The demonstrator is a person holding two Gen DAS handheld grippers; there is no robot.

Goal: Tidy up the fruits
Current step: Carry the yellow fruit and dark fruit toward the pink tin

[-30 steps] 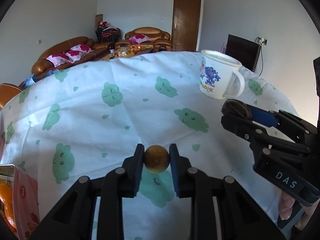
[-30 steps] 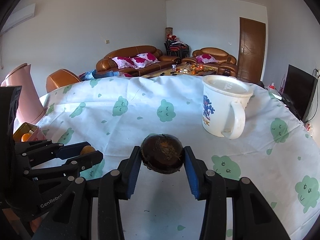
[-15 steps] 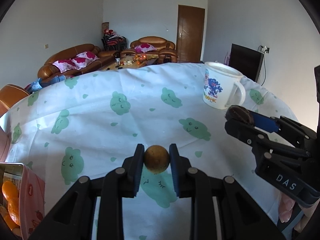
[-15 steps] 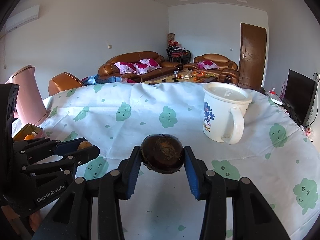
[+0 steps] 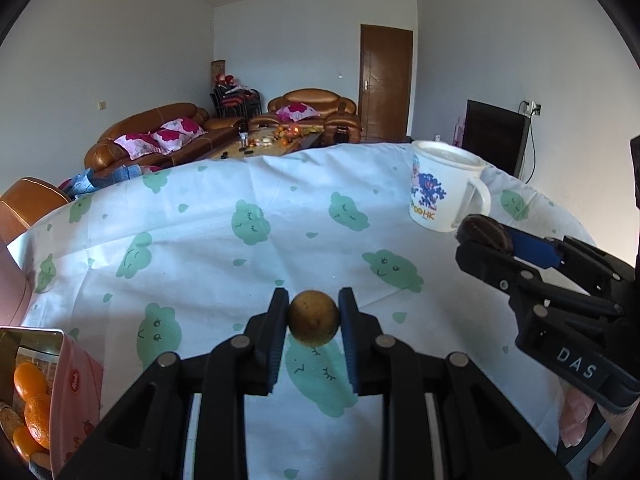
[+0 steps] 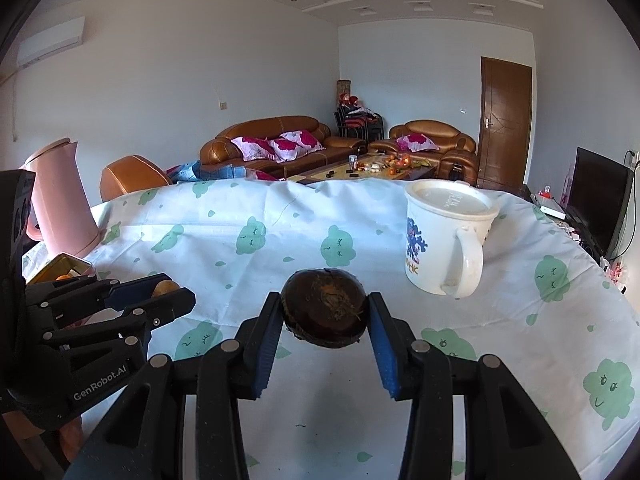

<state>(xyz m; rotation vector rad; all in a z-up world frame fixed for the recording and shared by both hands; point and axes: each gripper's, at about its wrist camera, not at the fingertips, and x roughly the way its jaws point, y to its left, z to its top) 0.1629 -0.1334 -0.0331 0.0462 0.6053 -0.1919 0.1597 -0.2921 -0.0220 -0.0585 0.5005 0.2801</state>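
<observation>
Fruit fills both tools above the table (image 5: 240, 264): left tool (image 5: 314, 322) clamps a small, firm tan fruit (image 5: 314, 322) across its middle, right tool (image 6: 324, 312) pinches a larger dark, rough-skinned fruit (image 6: 324, 312), probably light, rigid, roll-prone.

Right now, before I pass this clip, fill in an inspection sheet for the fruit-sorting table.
Surface: round table under a white tablecloth printed with green clouds; small dark specks near the front edge.
Job's things: small yellow-brown fruit and dark brown fruit, both gripped; oranges in a pink tin at the left edge.
Clutter: lidded white mug; pink kettle.
Grippers: left gripper shut on the small fruit; right gripper shut on the dark fruit.
Cables: one from a wall socket behind the television.
Surroundings: brown leather sofas, cluttered coffee table, wooden door.
</observation>
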